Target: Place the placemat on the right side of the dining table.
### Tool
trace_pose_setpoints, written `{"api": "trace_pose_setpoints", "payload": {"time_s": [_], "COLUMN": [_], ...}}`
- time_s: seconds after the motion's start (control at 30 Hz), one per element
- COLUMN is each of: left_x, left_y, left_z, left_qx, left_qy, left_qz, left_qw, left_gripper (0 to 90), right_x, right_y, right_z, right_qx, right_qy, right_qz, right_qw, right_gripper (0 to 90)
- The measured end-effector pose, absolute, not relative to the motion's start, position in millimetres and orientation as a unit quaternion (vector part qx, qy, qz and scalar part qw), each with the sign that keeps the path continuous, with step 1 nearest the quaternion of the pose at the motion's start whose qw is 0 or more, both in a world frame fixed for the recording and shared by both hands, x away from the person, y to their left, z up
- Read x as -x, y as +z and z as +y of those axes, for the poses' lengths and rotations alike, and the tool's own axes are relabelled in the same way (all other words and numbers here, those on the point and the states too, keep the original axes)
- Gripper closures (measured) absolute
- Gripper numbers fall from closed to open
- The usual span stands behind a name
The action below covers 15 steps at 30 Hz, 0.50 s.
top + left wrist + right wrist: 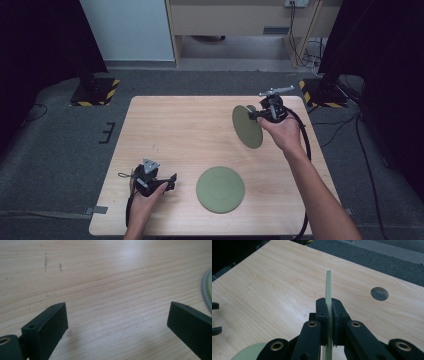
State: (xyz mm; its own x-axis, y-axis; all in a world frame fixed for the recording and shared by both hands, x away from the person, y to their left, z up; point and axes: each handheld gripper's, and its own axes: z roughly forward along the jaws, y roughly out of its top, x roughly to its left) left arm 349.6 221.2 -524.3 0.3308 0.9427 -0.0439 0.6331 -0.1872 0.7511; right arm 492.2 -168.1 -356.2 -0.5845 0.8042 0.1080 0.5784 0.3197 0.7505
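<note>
Right tool (256, 114) had one green plate (247, 127) pinched on edge above the far right tabletop (190, 125), probably headed onto the near plate (220, 189), while left tool (172, 181) sat open.

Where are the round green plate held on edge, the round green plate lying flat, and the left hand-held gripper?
Round green plate held on edge (247, 127), high view, middle of its face.
Round green plate lying flat (220, 189), high view, its centre.
Left hand-held gripper (173, 182), high view, between its jaw tips.
</note>
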Motion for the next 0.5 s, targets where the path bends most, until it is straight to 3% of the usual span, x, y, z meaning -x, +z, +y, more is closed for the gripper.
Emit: {"api": "trace_pose_setpoints", "payload": {"time_s": [0.5], "left_x": [-353], "left_y": [-530], "left_z": [217], "left_qx": [-0.749], "left_qy": [0.219], "left_qz": [0.529], "left_qw": [0.334], "left_gripper": [2.8], "right_x": [-521], "right_y": [-350], "right_z": [-172], "right_qx": [-0.448], "right_qy": [0.389], "right_qz": [0.790], "right_qw": [0.153], "right_gripper": [86.0]}}
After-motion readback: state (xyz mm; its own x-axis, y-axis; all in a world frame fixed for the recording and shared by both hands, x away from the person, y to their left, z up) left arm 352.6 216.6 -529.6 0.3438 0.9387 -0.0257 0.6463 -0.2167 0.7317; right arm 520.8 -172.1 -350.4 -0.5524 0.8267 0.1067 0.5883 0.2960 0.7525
